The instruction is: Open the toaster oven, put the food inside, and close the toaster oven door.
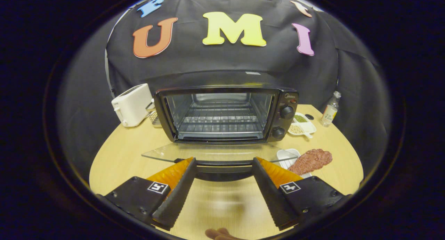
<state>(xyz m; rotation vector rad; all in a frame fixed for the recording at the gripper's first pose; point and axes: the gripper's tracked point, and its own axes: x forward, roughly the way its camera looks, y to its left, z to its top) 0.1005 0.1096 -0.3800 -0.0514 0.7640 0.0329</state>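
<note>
Gripper (224, 170) fingers spread wide, grasping nothing, tips at the handle of the lowered glass door (215, 153). Toaster oven (226, 111) stands open, rack bare. Food (310, 160) lies on the table (118, 156) beside the door's right edge. Judged: opening done; loading and closing remain.

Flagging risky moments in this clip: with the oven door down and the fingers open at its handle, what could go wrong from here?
1. The open fingers flank the handle of the lowered glass door; pulling back carelessly could catch and jolt it.
2. The meat overhangs its small white tray beside the door's corner; a sideways reach might clip the glass.
3. The wire rack sits deep inside the toaster oven, so floppy meat could drop onto the door.
</note>
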